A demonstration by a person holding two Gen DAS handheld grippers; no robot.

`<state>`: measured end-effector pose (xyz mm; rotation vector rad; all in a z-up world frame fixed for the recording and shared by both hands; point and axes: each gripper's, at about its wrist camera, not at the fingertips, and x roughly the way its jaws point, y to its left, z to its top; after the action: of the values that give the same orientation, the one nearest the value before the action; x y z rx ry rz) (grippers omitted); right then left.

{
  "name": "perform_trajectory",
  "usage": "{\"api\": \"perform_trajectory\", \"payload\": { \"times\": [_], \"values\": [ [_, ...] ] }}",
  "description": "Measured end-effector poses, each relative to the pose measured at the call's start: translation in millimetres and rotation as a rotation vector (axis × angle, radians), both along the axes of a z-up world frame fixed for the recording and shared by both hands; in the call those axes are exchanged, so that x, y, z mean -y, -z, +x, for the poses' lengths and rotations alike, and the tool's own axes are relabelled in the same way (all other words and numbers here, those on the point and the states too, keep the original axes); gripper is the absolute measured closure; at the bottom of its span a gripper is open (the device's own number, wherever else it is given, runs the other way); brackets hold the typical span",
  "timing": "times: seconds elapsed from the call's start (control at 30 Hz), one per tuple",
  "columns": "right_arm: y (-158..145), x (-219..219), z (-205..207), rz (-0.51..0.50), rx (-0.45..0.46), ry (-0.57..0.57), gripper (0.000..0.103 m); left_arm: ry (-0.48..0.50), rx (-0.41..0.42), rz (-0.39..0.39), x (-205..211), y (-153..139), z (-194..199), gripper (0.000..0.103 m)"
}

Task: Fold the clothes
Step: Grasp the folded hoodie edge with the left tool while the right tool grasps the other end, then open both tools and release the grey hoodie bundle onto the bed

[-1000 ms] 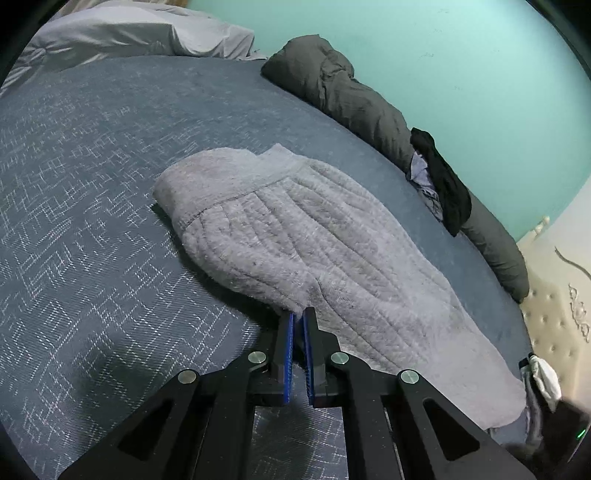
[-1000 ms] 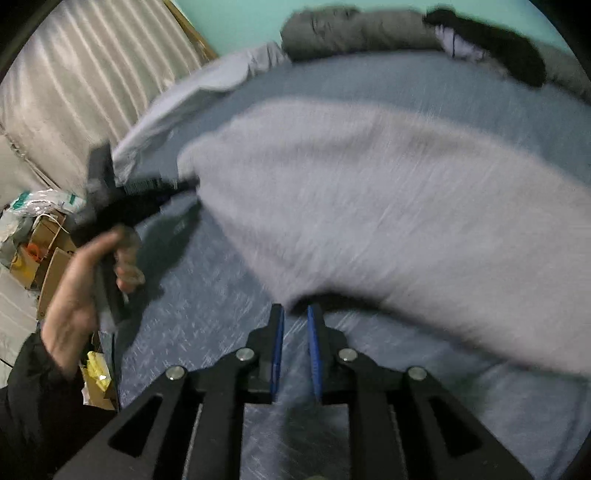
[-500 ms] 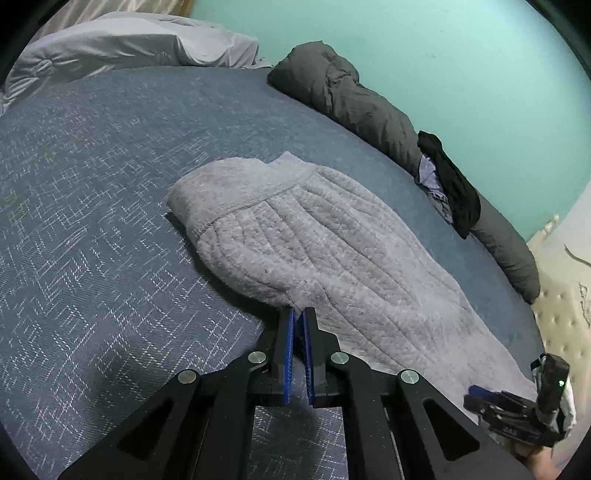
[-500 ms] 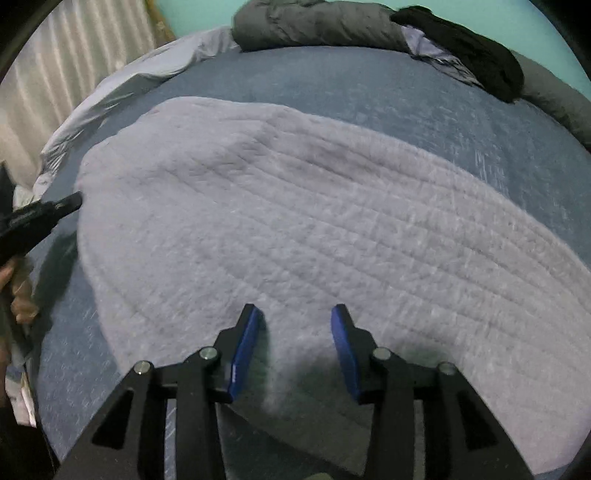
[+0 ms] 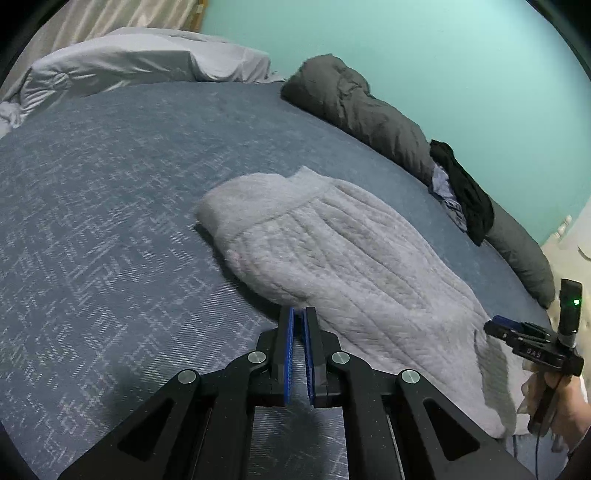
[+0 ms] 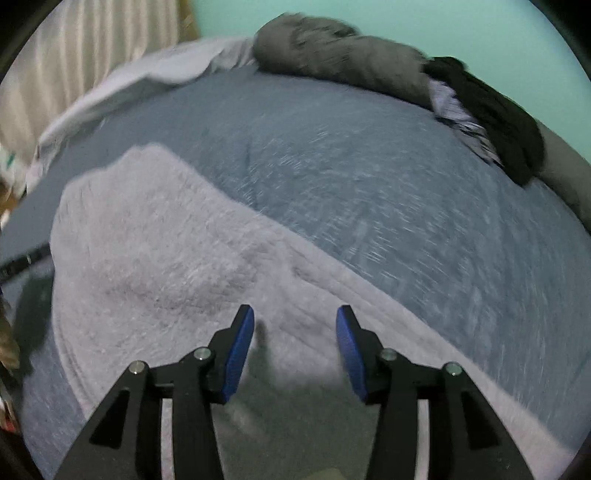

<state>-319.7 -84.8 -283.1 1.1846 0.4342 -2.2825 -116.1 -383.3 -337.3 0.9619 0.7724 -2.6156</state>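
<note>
Up close, left gripper (image 5: pixel 298 311): black angular arms, round silver rivets, blue pads pressed nearly flat together, only a thin slit between, tips right at the near edge of the grey garment (image 5: pixel 343 266); hard to tell whether any fabric pinched there. Right gripper (image 6: pixel 295 319): same black build, blue pads spread wide, hovering over the garment's fuzzy surface, nothing between. In the left view seen at far right, held in a hand (image 5: pixel 557 402), green light on its upright post.

Garment: pale grey, thick, quilted in long curved ribs, one end smoother and fleecy, rounded like a cuff or band. Lay flat and elongated across the middle of the bed (image 5: pixel 92 229), running diagonally toward the right gripper. Right view blurred, texture soft there.

Bed cover: blue-grey woven fabric, short white dash pattern, flat. Along the far edge, dark grey duvet (image 5: pixel 354 107) rolled into a long lumpy tube against the teal wall (image 5: pixel 461 66). Black cloth (image 5: pixel 465 192) draped over it, bit of light blue fabric underneath. Pale lilac bedding (image 5: pixel 147 62) bunched at the far left corner, beige pleated curtain (image 5: pixel 122 18) behind.
</note>
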Motion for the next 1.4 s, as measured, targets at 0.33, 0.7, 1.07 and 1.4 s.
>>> {"api": "perform_trajectory", "payload": {
  "times": [0.33,0.7,1.07,1.4],
  "values": [
    [9.8,3.7,-16.0,0.079,-0.014,-0.036,0.103,-0.017,0.011,-0.004,5.3,1.6,1.9,0.097],
    [-13.4,-19.4,-38.1,-0.086,-0.019,0.122,0.102,-0.032,0.009,-0.005,6.9,0.7,4.0,0.097],
    [-2.8,-13.3,-24.3,-0.169,0.044,-0.014,0.062,-0.037,0.015,-0.002,5.2,1.8,4.3,0.097],
    [12.0,19.6,-24.1,-0.038,0.016,-0.127,0.086,-0.04,0.014,0.0,3.0,0.6,4.0,0.097]
  ]
}}
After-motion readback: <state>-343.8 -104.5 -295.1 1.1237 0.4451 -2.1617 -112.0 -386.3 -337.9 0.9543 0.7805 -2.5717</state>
